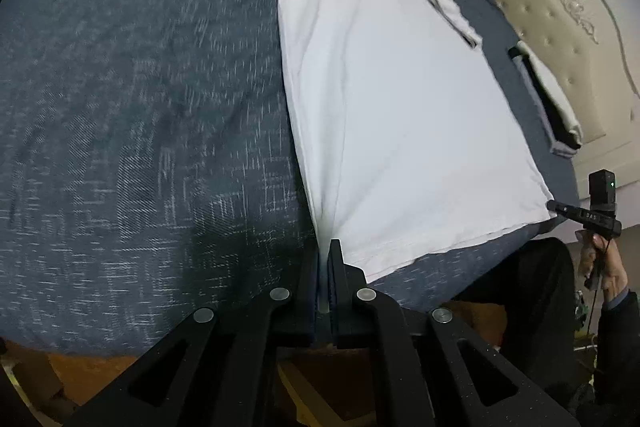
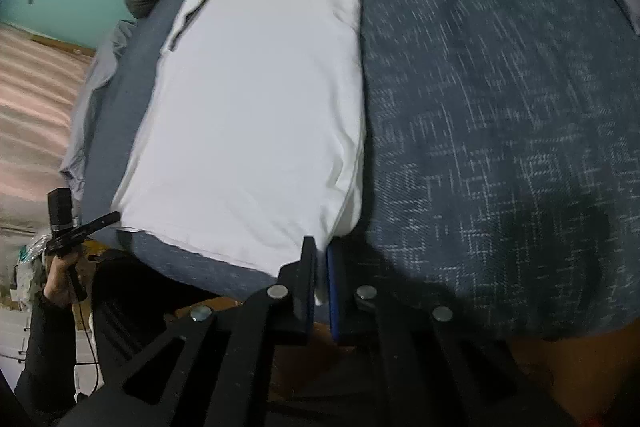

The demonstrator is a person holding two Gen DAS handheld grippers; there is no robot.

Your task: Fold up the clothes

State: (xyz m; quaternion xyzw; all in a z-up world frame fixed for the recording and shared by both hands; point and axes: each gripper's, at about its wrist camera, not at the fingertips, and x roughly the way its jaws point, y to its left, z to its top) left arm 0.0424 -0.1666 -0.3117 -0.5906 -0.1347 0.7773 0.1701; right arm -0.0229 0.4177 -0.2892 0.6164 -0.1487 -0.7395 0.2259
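Shirt (image 1: 400, 107) flat on bed (image 1: 140, 107) | left gripper (image 1: 324, 259) pinches hem corner | right gripper (image 2: 320, 259) pinches opposite corner

Both wrist cameras sit just behind their own fingers at the near edge of the bed, angled steeply down and looking toward the far end. The left wrist view looks from the near left corner of the white shirt (image 1: 400, 107), the right wrist view from its near right corner. Both share the shirt (image 2: 256, 107) and the blue bedspread (image 1: 140, 107).
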